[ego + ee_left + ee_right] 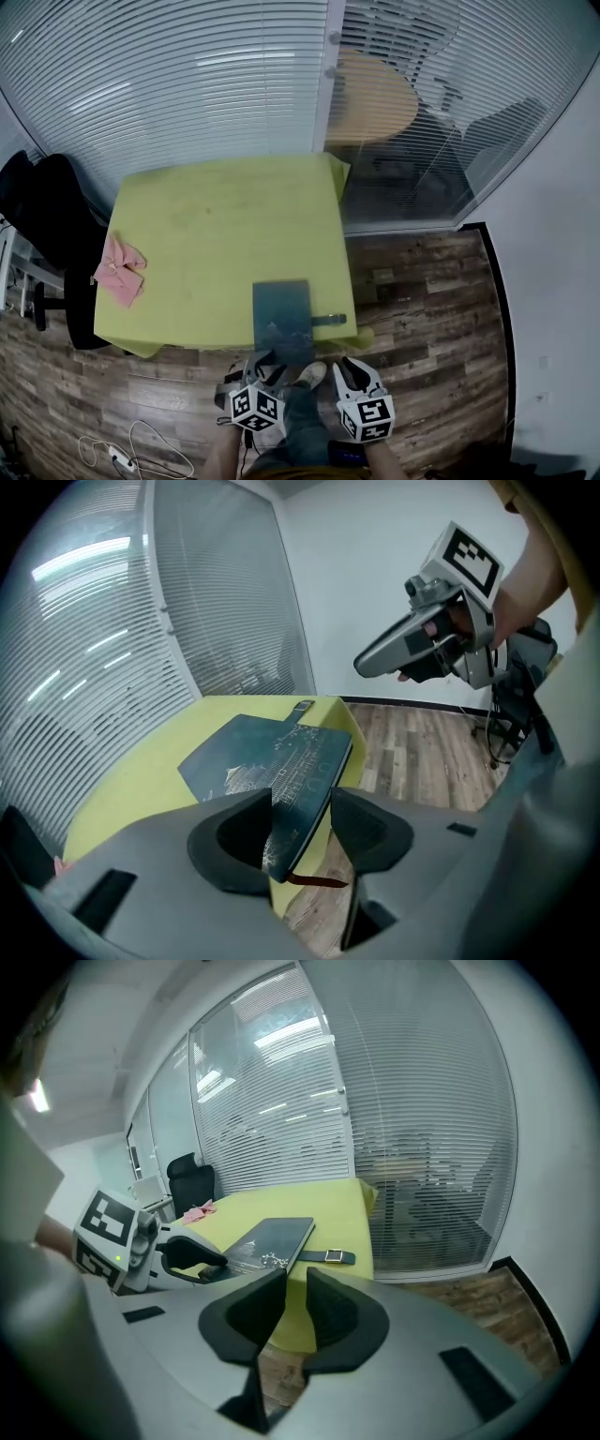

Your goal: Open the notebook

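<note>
Yellow-green cloth covers the table [216,234], and on its near edge lies the dark teal notebook [281,314], closed, its cover printed with fine white line work. Its near end juts out over the wooden floor [422,281]. A strap with a metal buckle [328,320] sticks out from the notebook's right side and lies flat on the cloth.

The left gripper [302,803] points down at the notebook's near corner. Its jaws stand apart with that corner between them: the cover lies close against the left jaw, and a gap shows before the right one. A reddish ribbon [314,881] hangs from the corner below the jaws.

The right gripper [296,1283] hovers off the table's edge, to the right of the notebook. Its jaws stand only a narrow slit apart, with nothing in it.

A pink cloth [119,267] lies at the table's left edge.
</note>
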Demonstrator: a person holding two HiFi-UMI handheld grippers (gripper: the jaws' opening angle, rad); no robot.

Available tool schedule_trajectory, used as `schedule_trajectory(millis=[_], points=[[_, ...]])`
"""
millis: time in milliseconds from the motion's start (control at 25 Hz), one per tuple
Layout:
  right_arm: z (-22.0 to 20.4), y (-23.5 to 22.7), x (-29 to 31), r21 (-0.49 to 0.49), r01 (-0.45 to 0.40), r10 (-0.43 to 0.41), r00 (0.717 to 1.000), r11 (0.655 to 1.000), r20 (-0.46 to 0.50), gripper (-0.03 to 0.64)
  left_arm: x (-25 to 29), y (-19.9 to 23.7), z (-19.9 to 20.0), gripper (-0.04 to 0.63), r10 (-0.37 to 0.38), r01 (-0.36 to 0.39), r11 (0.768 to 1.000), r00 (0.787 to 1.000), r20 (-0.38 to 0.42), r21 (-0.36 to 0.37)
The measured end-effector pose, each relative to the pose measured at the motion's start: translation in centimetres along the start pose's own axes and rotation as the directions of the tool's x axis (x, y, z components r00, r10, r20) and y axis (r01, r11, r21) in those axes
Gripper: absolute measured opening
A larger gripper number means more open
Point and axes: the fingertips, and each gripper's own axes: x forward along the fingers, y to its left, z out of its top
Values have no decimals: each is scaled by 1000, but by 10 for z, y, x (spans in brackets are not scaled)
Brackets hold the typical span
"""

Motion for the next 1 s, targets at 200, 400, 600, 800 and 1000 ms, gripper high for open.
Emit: schedule_trajectory(millis=[200,400,600,800,1000], points=[[1,-2,-1,-1,-7,7,1000,1000,-3,81,0,0,0,210,12,-11,1000,1000,-5,18],[5,-3,1,-4,-15,15,1000,1000,-5,78,-2,-1,4,190,4,-4,1000,1000,-1,28],[10,0,1,-18,-19,19,1000,1000,0,77,-6,-2,5,170,5,-5,1000,1000,12,14],[15,3,1,-25,-24,24,1000,999,2,77,-10,-1,9,164,5,-5,1000,1000,24,6],[15,7,0,-21,-25,25,1000,999,1,75,-12,0,9,152,5,-5,1000,999,34,6]])
